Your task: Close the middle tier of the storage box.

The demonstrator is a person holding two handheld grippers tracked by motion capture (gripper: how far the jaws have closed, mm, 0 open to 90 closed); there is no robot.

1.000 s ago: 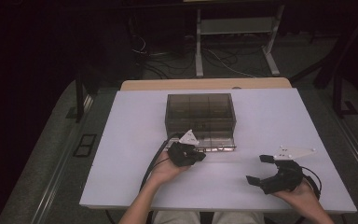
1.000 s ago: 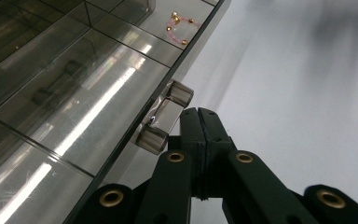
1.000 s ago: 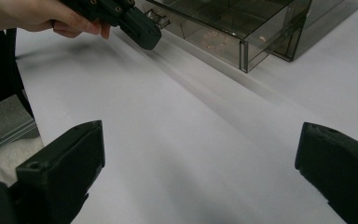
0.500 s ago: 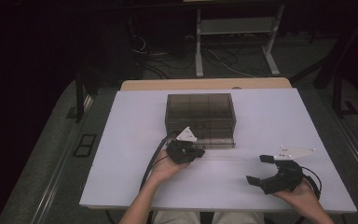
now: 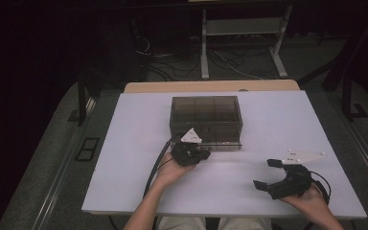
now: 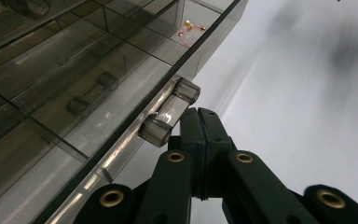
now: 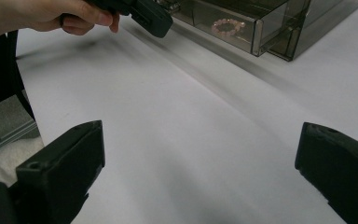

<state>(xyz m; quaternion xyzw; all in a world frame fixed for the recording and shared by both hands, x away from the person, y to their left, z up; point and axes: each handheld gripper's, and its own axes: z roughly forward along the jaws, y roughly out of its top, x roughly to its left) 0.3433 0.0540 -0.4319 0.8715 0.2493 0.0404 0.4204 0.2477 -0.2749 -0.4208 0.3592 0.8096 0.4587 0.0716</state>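
Note:
A smoked clear drawer box (image 5: 206, 112) stands mid-table. Its bottom drawer (image 5: 223, 143) is pulled out a little, and in the right gripper view a pink bead bracelet (image 7: 227, 27) lies in it. My left gripper (image 5: 202, 154) sits at the drawer front. In the left gripper view its jaws (image 6: 203, 114) are shut together with nothing between them, tips right beside the clear bar handle (image 6: 169, 114). A pink and gold trinket (image 6: 189, 30) lies in a compartment beyond. My right gripper (image 5: 265, 173) rests open at the table's front right, with bare table between its jaws (image 7: 200, 154).
The white table (image 5: 278, 120) has free room left and right of the box. A white stand (image 5: 239, 28) and cables lie on the floor beyond the far edge. A cable (image 5: 155, 163) trails from the left gripper toward the front edge.

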